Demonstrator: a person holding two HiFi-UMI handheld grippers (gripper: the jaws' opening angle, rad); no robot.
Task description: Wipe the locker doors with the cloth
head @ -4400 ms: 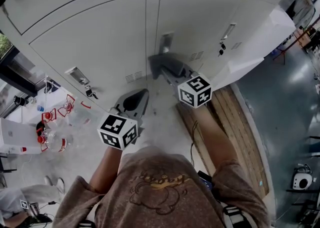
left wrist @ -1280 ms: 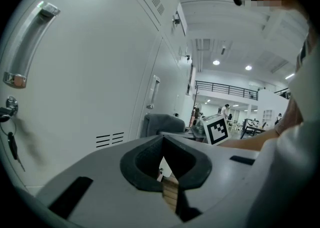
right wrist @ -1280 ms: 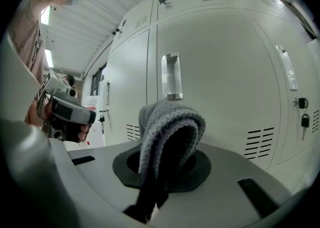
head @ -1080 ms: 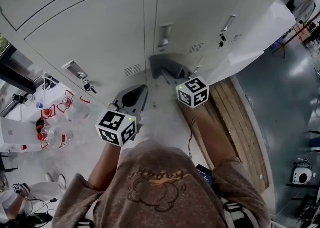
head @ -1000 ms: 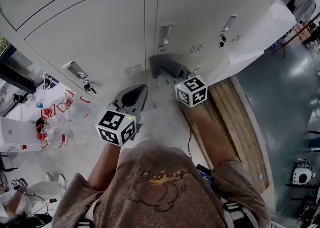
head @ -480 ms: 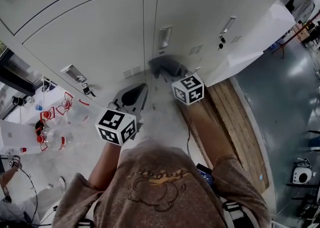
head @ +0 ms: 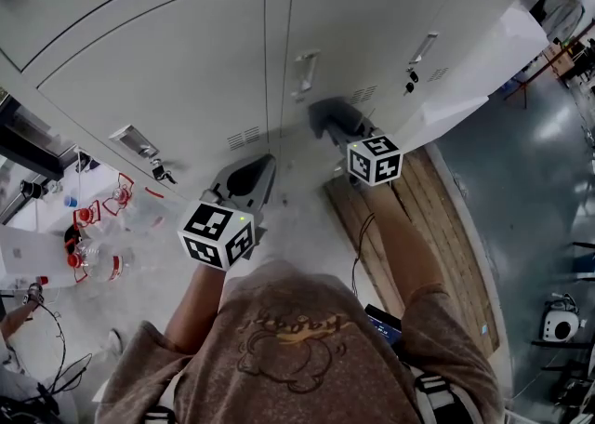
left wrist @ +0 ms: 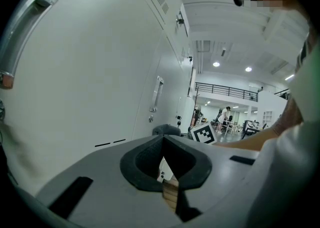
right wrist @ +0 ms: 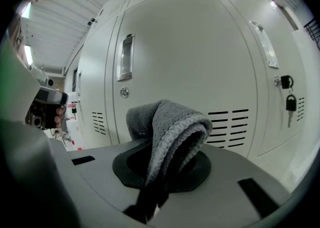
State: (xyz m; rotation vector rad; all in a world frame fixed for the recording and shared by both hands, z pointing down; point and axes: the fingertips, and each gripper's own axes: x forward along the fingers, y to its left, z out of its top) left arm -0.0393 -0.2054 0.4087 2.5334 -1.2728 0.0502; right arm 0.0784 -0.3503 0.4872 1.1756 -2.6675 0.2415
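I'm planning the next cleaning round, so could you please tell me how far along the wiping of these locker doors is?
Done: no door shows wipe marks, so I cannot tell. In hand: the right claw is shut on the grey cloth, held near the vents of the middle door; the left claw is shut and empty. Left: likely most of the wiping.

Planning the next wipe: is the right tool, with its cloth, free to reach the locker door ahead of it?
Probably yes. The right tool is shut on the grey cloth, which juts toward the locker door, and nothing stands between them.
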